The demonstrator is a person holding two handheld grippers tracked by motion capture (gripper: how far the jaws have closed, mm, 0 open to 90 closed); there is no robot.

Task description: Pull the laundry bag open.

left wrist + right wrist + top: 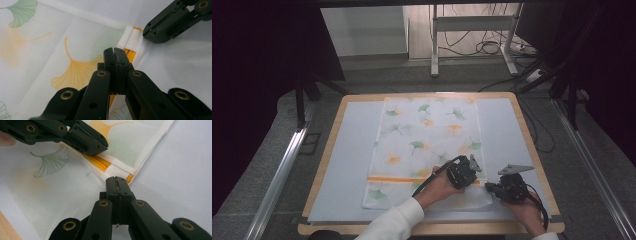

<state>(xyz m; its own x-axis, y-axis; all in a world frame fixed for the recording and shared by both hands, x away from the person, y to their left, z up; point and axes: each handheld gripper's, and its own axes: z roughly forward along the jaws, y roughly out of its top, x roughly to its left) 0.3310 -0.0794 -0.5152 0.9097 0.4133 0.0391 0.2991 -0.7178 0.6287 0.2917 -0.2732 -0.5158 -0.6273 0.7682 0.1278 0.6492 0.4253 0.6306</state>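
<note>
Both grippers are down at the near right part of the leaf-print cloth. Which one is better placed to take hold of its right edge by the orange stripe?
Probably right: the right gripper sits shut at the cloth edge where the orange stripe ends. The left gripper, also shut, rests further in on the cloth.

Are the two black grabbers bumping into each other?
Apart. The left gripper view shows pale cloth between the shut left gripper and the right gripper, a plain gap.
</note>
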